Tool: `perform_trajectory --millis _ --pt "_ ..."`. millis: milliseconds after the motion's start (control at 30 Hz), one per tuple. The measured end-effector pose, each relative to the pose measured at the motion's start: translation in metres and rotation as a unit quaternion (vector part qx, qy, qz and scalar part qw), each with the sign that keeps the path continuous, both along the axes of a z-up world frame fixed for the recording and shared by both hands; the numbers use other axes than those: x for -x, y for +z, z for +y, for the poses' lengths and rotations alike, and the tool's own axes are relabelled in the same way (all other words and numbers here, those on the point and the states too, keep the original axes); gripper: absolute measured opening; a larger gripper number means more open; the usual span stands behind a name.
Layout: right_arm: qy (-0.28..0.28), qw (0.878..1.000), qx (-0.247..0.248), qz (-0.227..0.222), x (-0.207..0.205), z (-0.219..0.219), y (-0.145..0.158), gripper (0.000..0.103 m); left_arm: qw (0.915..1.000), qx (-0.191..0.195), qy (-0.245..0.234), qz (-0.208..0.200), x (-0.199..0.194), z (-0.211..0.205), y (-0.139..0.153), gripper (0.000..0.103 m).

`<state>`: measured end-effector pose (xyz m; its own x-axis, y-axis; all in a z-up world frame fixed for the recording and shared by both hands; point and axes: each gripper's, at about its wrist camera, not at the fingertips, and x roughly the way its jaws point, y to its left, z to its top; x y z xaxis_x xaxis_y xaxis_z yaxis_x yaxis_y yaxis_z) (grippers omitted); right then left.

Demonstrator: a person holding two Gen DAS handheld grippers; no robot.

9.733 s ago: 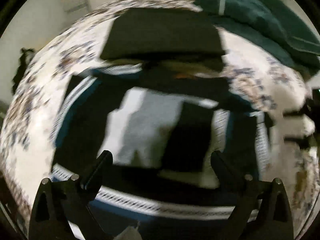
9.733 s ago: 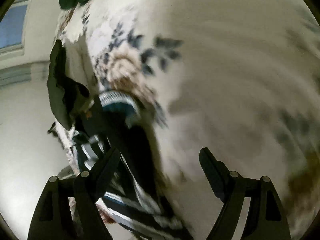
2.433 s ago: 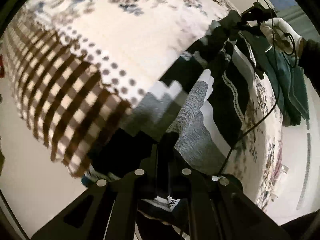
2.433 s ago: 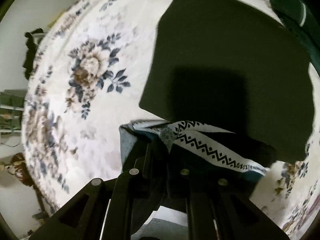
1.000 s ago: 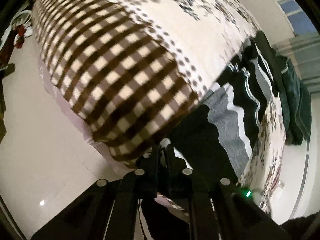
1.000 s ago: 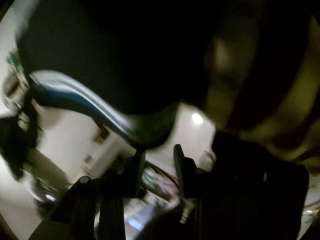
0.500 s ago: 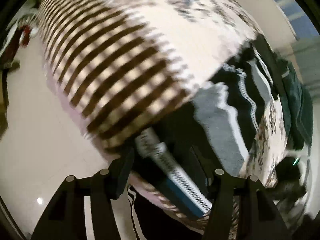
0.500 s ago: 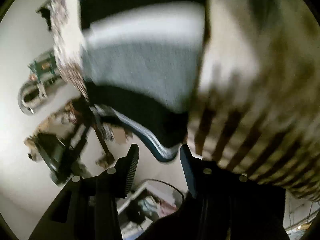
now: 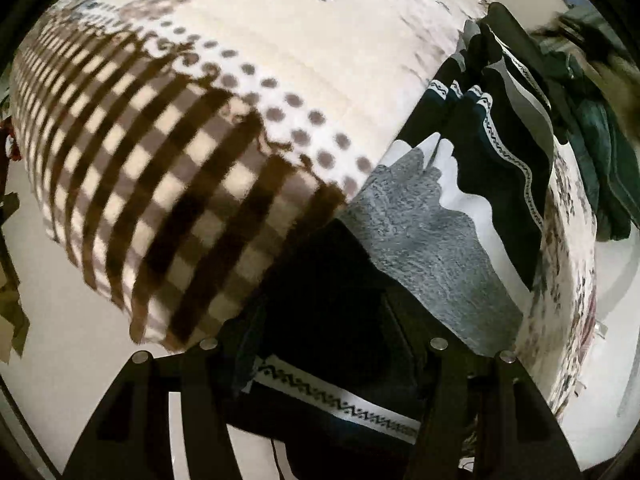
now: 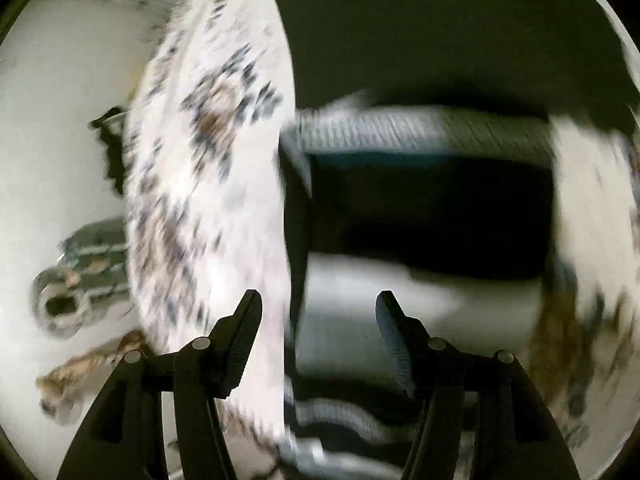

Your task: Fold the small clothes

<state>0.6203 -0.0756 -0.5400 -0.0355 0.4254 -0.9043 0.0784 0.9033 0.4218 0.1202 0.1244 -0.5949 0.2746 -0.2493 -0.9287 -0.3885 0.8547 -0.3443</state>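
A small patterned garment [image 9: 436, 240], black, grey, white and teal with zigzag trim, lies folded along the edge of the bed. My left gripper [image 9: 324, 320] is open, its jaws spread wide on either side of the garment's black hem, not clamping it. In the blurred right wrist view the same garment [image 10: 420, 200] lies flat on the floral cover. My right gripper [image 10: 318, 308] is open and empty, just above the garment's left edge.
The bed has a floral cover [image 9: 320, 40] with a brown checked border [image 9: 160, 184]. A folded dark cloth [image 10: 440, 28] lies beyond the garment. A pile of dark green clothes [image 9: 596, 140] sits at the far right. Pale floor [image 9: 60, 360] lies below the bed edge.
Both grippers have opened and let go of the garment, which now rests on the bed. The right gripper has swung round fast and now looks over the bed top.
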Motion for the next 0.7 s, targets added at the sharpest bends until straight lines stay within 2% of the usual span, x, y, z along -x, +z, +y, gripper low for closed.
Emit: perform_trajectory --millis 67,100,133,167,200,333,433,533,600,700 --pt "0.010 0.999 0.038 0.009 -0.032 0.040 -0.030 0.061 1.0000 0.000 -0.008 -0.004 -0.001 0.003 -0.002 0.051" --pt "0.013 0.999 0.049 0.014 -0.041 0.047 -0.040 0.061 0.9999 0.000 -0.013 -0.008 -0.001 0.003 -0.003 0.032" --pt "0.021 0.998 0.061 0.020 -0.038 0.063 -0.055 0.061 0.9998 -0.003 -0.017 -0.006 -0.002 0.004 -0.004 0.019" --pt "0.025 0.997 0.074 0.016 -0.037 0.069 -0.061 0.039 0.9998 -0.002 -0.021 -0.006 -0.003 0.004 -0.003 0.013" --pt "0.030 0.995 0.092 0.006 -0.039 0.071 -0.062 0.012 0.9997 0.008 -0.021 -0.012 -0.003 0.007 -0.002 0.008" --pt "0.037 0.990 0.135 -0.031 -0.041 0.091 -0.046 0.011 0.9990 0.018 -0.028 -0.028 0.003 0.014 0.014 0.004" --pt "0.026 0.988 0.151 -0.031 -0.051 0.098 -0.039 0.011 0.9984 0.025 -0.035 -0.036 0.007 0.020 0.026 0.002" --pt "0.023 0.988 0.153 -0.026 -0.052 0.114 -0.051 0.011 0.9987 0.023 -0.034 -0.031 0.008 0.030 0.027 0.002" --pt "0.015 0.988 0.151 -0.019 -0.051 0.120 -0.062 0.011 0.9988 0.037 -0.023 -0.024 0.007 0.045 0.020 0.002" --pt "0.014 0.990 0.139 0.001 -0.051 0.123 -0.080 0.012 0.9976 0.058 -0.034 -0.015 0.002 0.052 0.012 0.003"
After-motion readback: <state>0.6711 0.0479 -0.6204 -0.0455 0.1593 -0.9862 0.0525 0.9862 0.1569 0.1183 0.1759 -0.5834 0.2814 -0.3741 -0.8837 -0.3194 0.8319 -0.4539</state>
